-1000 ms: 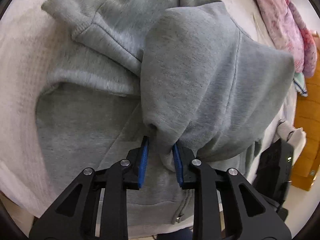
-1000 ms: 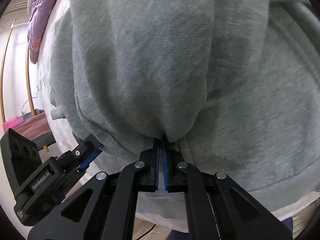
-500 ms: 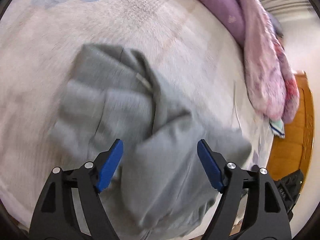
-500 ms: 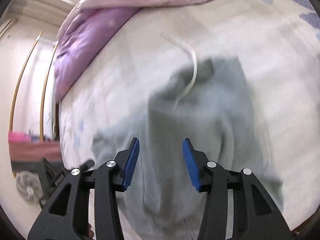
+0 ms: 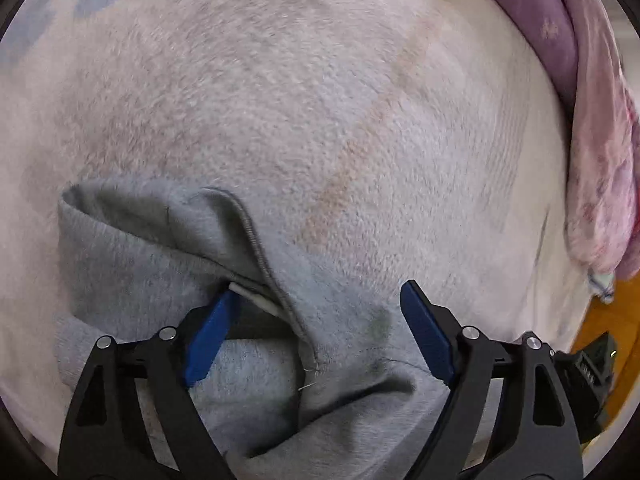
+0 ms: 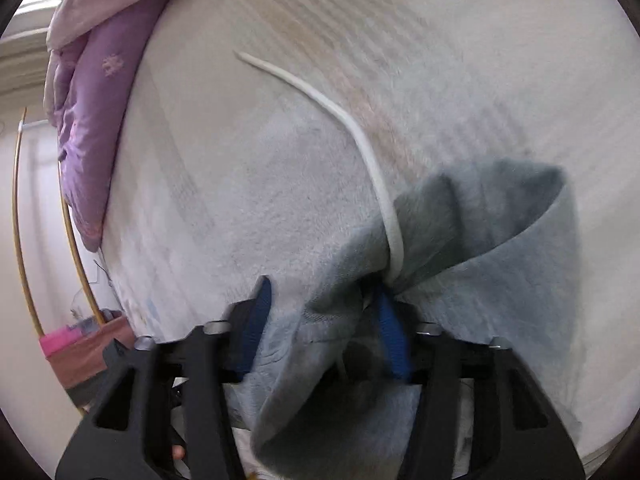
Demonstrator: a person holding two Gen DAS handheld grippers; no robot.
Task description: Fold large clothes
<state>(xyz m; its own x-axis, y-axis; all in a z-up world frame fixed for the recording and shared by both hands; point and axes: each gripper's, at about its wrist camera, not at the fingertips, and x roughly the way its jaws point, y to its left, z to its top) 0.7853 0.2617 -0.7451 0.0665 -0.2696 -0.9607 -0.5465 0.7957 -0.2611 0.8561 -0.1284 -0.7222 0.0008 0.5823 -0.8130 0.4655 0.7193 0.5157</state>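
A grey hoodie point(image 5: 160, 264) lies on the bed, its hood edge and a white cord tip just ahead of my left gripper point(image 5: 318, 290). That gripper hangs over the hood with its blue pads far apart; the jaws are closing slightly, cloth lies below them and neither pad presses on it. In the right wrist view, the hoodie point(image 6: 500, 240) bunches up with its white drawstring point(image 6: 352, 128) trailing over the bed. My right gripper point(image 6: 320, 286) straddles a bunched fold. Its jaws are closing, and the pads show no squeeze on the fold.
A pale fleecy bed cover point(image 5: 320, 100) fills both views. A purple quilt point(image 5: 540, 32) and a pink blanket point(image 5: 600, 160) lie along the bed's edge, the quilt point(image 6: 96, 120) also showing at the left of the right wrist view. Beyond are an orange wooden surface point(image 5: 600, 320) and a gold rail point(image 6: 24, 240).
Both grippers let go of the hoodie folds they pinched, opened, and travelled across the garment to its hood end. The bed cover now fills most of each view.
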